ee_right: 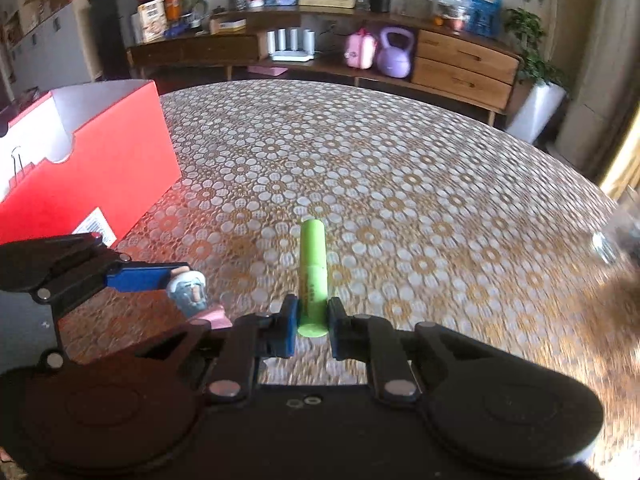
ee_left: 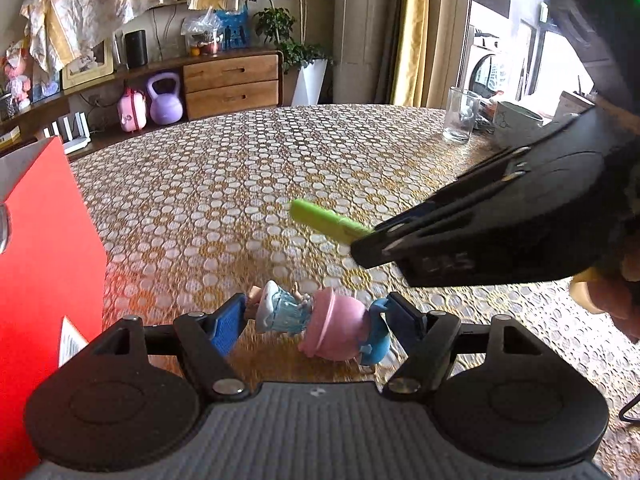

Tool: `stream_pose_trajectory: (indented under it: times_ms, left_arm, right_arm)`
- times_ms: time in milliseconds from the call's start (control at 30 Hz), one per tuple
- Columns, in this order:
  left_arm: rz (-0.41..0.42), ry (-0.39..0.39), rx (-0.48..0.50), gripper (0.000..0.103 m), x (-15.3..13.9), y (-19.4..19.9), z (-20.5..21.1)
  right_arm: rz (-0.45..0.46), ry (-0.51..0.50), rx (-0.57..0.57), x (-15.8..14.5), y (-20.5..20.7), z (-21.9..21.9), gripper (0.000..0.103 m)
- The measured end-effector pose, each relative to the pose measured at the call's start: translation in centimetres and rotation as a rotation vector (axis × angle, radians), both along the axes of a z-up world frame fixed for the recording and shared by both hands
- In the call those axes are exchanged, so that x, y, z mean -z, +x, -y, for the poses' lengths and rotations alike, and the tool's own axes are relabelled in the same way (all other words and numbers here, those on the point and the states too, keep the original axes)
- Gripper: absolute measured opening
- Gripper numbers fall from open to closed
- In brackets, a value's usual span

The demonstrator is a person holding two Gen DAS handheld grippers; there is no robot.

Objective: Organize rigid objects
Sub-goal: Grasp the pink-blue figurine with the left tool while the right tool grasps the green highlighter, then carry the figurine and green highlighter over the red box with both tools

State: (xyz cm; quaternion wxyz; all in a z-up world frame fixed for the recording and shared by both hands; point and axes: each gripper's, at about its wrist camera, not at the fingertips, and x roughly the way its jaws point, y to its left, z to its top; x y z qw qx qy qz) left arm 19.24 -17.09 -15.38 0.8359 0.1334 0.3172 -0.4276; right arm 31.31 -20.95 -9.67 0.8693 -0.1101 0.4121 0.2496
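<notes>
Carrying step: the left tool (ee_left: 316, 320) is clamped on a toy figure (ee_left: 320, 320), the right tool (ee_right: 313, 324) on a green tube (ee_right: 313, 276); next, lower both into the red box (ee_right: 92, 160) at left.

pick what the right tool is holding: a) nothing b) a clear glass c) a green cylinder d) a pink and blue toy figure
c: in the right wrist view the right tool has its blue pads pressed on either side of the green cylinder, which sticks out forward over the table; the toy figure sits between the left tool's fingers instead.
</notes>
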Motion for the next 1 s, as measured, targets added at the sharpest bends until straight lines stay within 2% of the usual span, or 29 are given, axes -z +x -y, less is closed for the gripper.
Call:
stream_pose_trajectory:
  times_ms: [300,500,600,1000]
  left_arm:
    - [-0.032,0.003,-0.026,0.075,-1.3,-2.4,-2.3]
    - [-0.02,0.013,-0.04,0.075,-2.6,-4.0,-3.9]
    - [-0.041,0.006,-0.056,0.075,-3.4,-4.3,-4.9]
    - [-0.018,-0.064,-0.103,0.075,-9.4,-5.8,-9.3]
  right_arm:
    - [-0.001,0.042,0.07,-2.1,-5.9,2.2,0.015]
    - [0.02,0.066,0.071,-4.2,-9.2,2.8,0.015]
    - [0.032,0.071,0.065,-5.3,-10.3,2.6,0.015]
    - [0.087,0.109,0.033,-9.7,-14.2,1.2,0.015]
